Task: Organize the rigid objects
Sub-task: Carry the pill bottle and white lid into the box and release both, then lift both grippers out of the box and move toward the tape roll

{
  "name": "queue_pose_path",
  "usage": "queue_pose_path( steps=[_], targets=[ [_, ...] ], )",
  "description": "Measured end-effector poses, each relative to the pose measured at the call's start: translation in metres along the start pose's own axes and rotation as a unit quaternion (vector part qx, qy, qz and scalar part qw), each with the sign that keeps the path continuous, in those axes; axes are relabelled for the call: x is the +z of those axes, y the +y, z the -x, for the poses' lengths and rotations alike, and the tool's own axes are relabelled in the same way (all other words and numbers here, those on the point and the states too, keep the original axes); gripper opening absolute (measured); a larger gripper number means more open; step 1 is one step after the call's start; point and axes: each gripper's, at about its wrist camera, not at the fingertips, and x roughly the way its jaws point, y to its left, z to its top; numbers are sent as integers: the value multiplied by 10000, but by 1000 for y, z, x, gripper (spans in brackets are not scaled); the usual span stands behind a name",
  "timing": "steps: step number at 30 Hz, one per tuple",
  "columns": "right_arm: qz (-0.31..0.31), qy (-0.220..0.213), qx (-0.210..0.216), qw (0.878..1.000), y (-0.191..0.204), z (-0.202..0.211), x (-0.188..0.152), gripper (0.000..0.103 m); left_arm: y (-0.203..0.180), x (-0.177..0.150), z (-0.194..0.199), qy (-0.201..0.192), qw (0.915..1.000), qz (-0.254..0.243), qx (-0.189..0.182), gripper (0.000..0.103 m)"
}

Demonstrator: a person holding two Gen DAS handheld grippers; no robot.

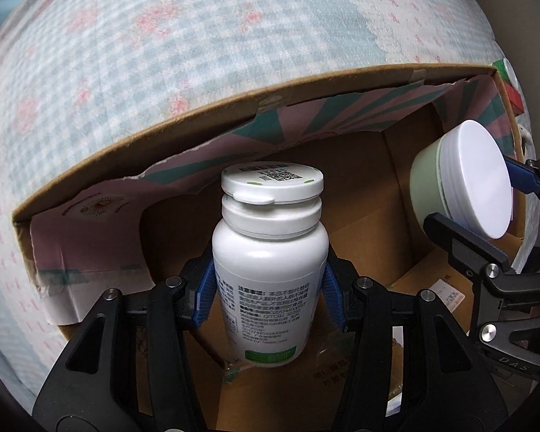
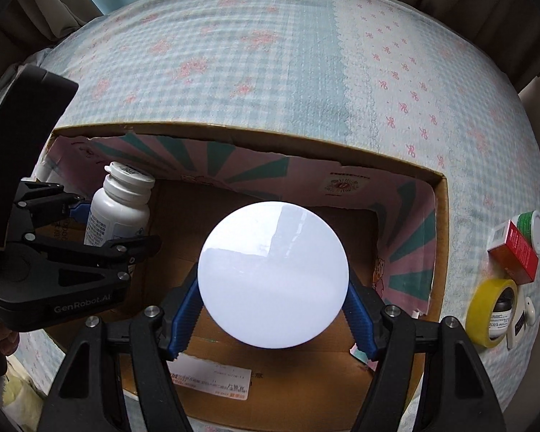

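My left gripper is shut on a white pill bottle with a white flip cap, held upright inside an open cardboard box. My right gripper is shut on a pale green jar with a round white lid, also held over the box's inside. In the left wrist view the jar and the right gripper are at the right. In the right wrist view the bottle and the left gripper are at the left.
The box sits on a bed with a blue checked floral cover. To the right of the box lie a red carton, a green-and-white jar, a yellow tape roll and a white earbud. Curtains hang behind.
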Motion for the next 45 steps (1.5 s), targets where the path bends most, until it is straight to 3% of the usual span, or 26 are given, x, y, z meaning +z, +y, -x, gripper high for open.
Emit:
queue_pose_path(
  steps=[1, 2, 3, 4, 5, 7, 18, 31, 41, 45],
  targets=[
    [36, 54, 31, 10000, -1, -1, 1, 67, -2, 1, 4, -26, 10000, -64, 50, 61],
    [49, 120, 59, 9999, -2, -1, 1, 71, -4, 1, 8, -37, 9996, -140, 241, 90],
    [39, 111, 89, 9999, -5, 1, 1, 80, -5, 1, 12, -63, 9984, -204, 523, 103],
    [4, 115, 104, 9999, -11, 3, 2, 100, -3, 0, 17, -119, 9984, -260, 489, 103],
    [-56, 83, 152, 9998, -17, 8, 1, 103, 0, -2, 20, -123, 9992, -228, 289, 103],
    [-123, 35, 193, 9997, -28, 16, -2, 103, 7, -7, 26, -121, 9998, -36, 157, 103],
    [-110, -122, 9, 9999, -29, 48, -12, 103, -1, -28, 60, -427, 9985, 235, 249, 103],
    [28, -646, -7, 9979, -12, 133, -33, 103, -1, -87, 153, -1176, 9884, 909, 307, 103],
    [-758, -1208, -381, 9890, -63, 222, -74, 103, -49, -124, 221, -1971, 9713, 1278, 378, 103],
    [-1221, -1443, -640, 9799, -98, 254, -95, 103, -78, -136, 236, -2123, 9688, 1272, 147, 103]
  ],
)
